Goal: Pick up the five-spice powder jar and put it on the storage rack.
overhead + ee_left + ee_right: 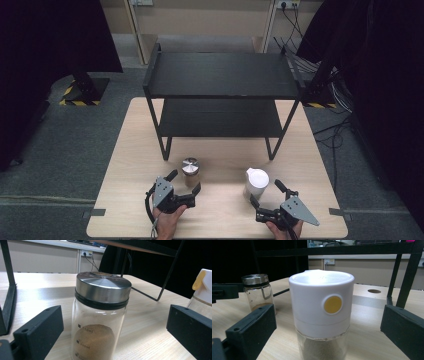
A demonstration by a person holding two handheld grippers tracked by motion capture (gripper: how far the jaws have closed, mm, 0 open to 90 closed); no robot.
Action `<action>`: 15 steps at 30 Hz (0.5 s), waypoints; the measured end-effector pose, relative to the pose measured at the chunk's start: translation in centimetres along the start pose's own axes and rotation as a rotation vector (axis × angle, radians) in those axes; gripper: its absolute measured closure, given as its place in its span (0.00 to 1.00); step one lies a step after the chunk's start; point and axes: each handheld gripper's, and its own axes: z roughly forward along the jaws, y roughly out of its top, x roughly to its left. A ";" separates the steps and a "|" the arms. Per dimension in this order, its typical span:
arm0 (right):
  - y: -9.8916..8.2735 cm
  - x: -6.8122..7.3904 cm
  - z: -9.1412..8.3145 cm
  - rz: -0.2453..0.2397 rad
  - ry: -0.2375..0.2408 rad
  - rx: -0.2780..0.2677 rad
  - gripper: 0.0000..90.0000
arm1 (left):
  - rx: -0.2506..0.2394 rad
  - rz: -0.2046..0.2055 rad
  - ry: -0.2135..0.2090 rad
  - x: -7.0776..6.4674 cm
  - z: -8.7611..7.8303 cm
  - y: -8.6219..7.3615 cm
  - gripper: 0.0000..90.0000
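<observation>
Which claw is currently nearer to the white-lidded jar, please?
Right. The right claw sits open around the white-lidded jar; the left claw is off to its left, around the steel-lidded jar.

Bottom of the glass jar (100,315) is cropped off, same with the white-capped shaker (322,307); lowest jar marking's unreadable.

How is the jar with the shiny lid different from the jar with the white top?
The glass jar wears a flat silver metal lid; the white-topped jar has a tall white plastic cap with a yellow dot. The glass jar's clear side carries printed measuring marks; the white-topped jar's clear part is a short band at the bottom. Both stand upright on the table, holding powder.
</observation>
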 end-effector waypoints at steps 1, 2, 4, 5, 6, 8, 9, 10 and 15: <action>0.0 0.0 0.0 0.000 -0.001 0.000 0.01 | 0.001 0.000 -0.001 0.0 0.0 0.0 0.00; 0.0 0.0 0.0 0.000 -0.001 0.000 0.01 | 0.001 0.000 -0.001 0.0 0.0 0.0 0.00; 0.0 0.0 0.0 -0.001 0.000 0.000 0.01 | -0.001 -0.003 -0.009 0.1 0.0 0.0 0.00; 0.0 0.0 0.0 -0.001 0.000 0.000 0.01 | -0.003 0.002 -0.010 0.0 0.1 0.0 0.00; 0.0 0.0 0.0 0.000 0.002 -0.001 0.01 | 0.000 0.006 -0.011 0.0 0.1 0.0 0.00; 0.0 0.0 0.0 0.000 0.000 0.000 0.01 | 0.005 0.007 -0.019 0.1 0.2 0.0 0.00; 0.0 0.0 0.0 0.001 0.001 -0.001 0.01 | 0.005 0.007 -0.019 0.1 0.2 0.0 0.00; 0.0 0.0 0.0 0.002 0.001 -0.001 0.01 | 0.005 0.007 -0.019 0.1 0.2 0.1 0.00; 0.0 0.0 0.0 0.002 0.003 0.001 0.01 | 0.001 -0.003 -0.024 0.3 0.2 0.3 0.00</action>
